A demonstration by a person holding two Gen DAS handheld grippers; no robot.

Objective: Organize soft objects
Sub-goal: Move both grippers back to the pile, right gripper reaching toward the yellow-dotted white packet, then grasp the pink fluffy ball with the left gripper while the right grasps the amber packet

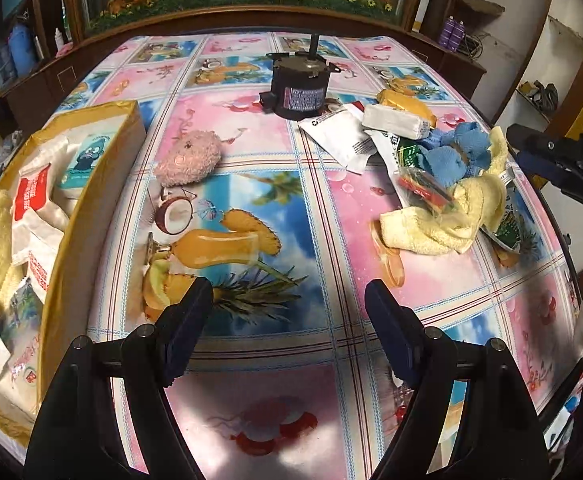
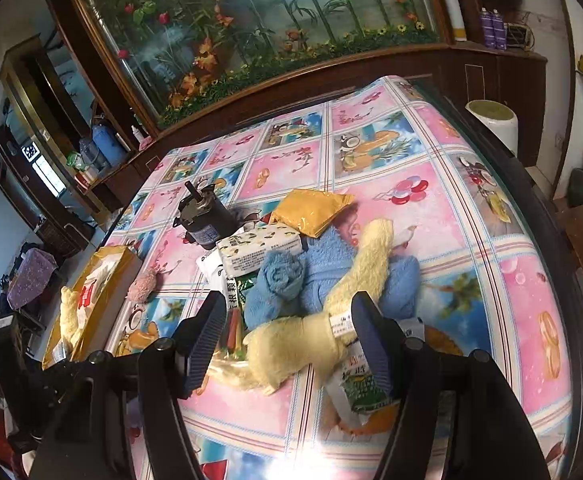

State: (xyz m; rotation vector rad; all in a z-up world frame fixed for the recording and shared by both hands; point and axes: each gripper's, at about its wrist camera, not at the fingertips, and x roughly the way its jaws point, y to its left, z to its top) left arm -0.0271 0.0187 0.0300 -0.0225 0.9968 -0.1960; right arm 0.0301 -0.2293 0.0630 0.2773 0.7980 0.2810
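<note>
A pile of soft things lies at the table's right: a yellow towel [image 1: 447, 216] [image 2: 315, 336], a blue towel [image 1: 451, 152] [image 2: 315, 276], a white tissue pack [image 1: 395, 120] [image 2: 259, 252] and a yellow pouch [image 2: 311, 208]. A pink plush toy [image 1: 189, 158] [image 2: 143, 286] lies mid-table. My left gripper [image 1: 289, 304] is open and empty above the tablecloth. My right gripper [image 2: 289, 328] is open, its fingers either side of the yellow towel, just above it.
A yellow cardboard box [image 1: 91, 184] [image 2: 103, 280] at the left holds a yellow towel and several white packets. A black motor [image 1: 299, 80] [image 2: 207, 216] stands at the back. Snack packets [image 2: 359, 388] lie in the pile. The table edge curves at the right.
</note>
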